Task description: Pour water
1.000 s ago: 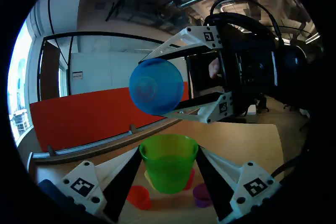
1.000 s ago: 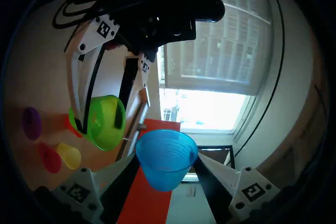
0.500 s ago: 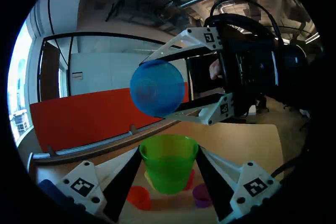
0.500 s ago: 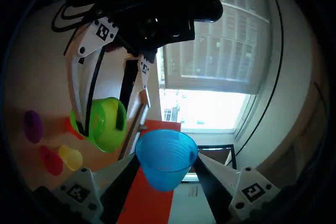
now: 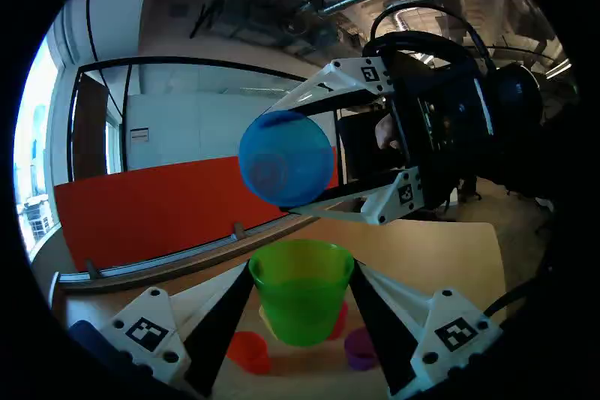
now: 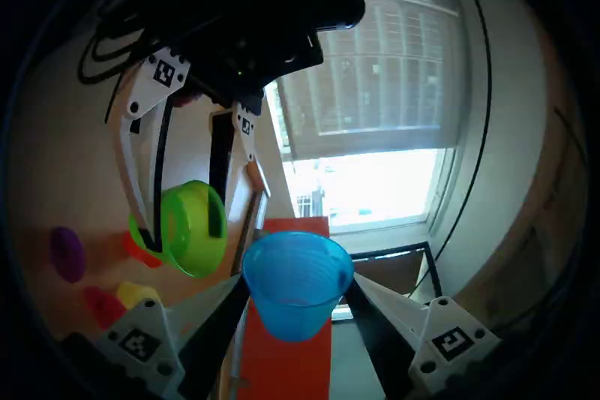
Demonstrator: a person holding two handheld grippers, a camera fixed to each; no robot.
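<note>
Shifted slightly rightward since a second ago, the translucent blue cup (image 5: 287, 158) lies on its side, base toward the left gripper view, clamped in the right gripper's (image 6: 298, 287) jaws above the green cup (image 5: 301, 291). That cup stands upright, gripped between the left gripper's (image 5: 300, 280) jaws, over the bench (image 5: 442, 250). Square coded tags (image 5: 145, 332) mark the fingers.

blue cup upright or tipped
Tipped: the blue cup shows its base sideways in the left gripper view, above the upright green cup.
</note>
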